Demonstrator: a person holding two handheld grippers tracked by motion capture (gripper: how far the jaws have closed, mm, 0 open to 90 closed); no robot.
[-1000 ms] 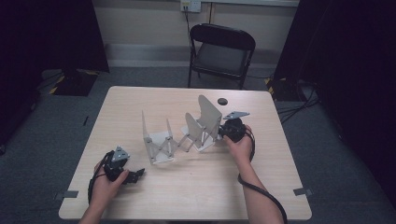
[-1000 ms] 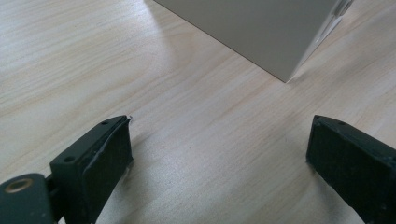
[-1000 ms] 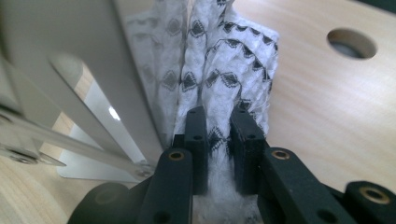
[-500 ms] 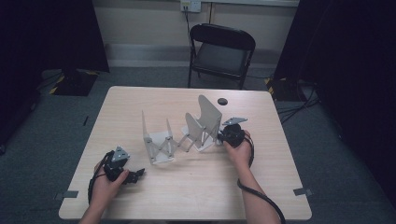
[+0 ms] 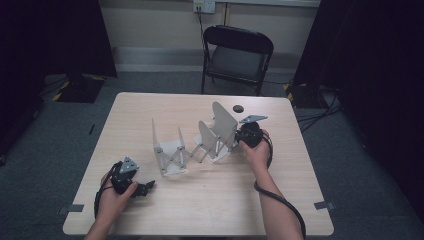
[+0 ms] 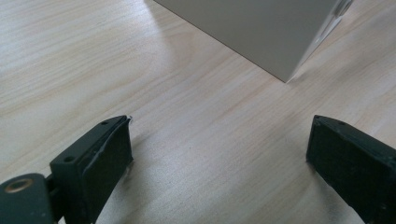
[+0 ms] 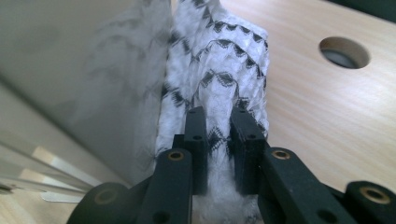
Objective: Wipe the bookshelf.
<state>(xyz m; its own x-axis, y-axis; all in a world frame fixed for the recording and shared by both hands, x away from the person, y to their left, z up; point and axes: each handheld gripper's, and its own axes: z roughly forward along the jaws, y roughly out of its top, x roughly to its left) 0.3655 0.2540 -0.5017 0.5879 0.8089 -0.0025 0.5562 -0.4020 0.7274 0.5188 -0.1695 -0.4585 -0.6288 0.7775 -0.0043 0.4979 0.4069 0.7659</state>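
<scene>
A white accordion rack (image 5: pixel 192 146) with several upright panels stands mid-table. My right gripper (image 5: pixel 248 134) is at the rack's right end, beside the tallest panel (image 5: pixel 224 123). In the right gripper view its jaws (image 7: pixel 218 116) are shut on a white cloth with a black zigzag pattern (image 7: pixel 224 60), which hangs against that panel (image 7: pixel 84 70). My left gripper (image 5: pixel 145 189) rests near the table's front left. It is open with nothing but bare wood between its jaws (image 6: pixel 219 140), and a corner of the rack's white base (image 6: pixel 261 32) lies just ahead of it.
A round cable hole (image 5: pixel 238 108) is cut into the light wooden table (image 5: pixel 200 210) behind my right gripper, also seen as a hole (image 7: pixel 344 52) past the cloth. A black folding chair (image 5: pixel 235 55) stands beyond the far edge.
My right hand has shifted only slightly beside the rack's end panel, still gripping the cloth. The left hand has kept still.
</scene>
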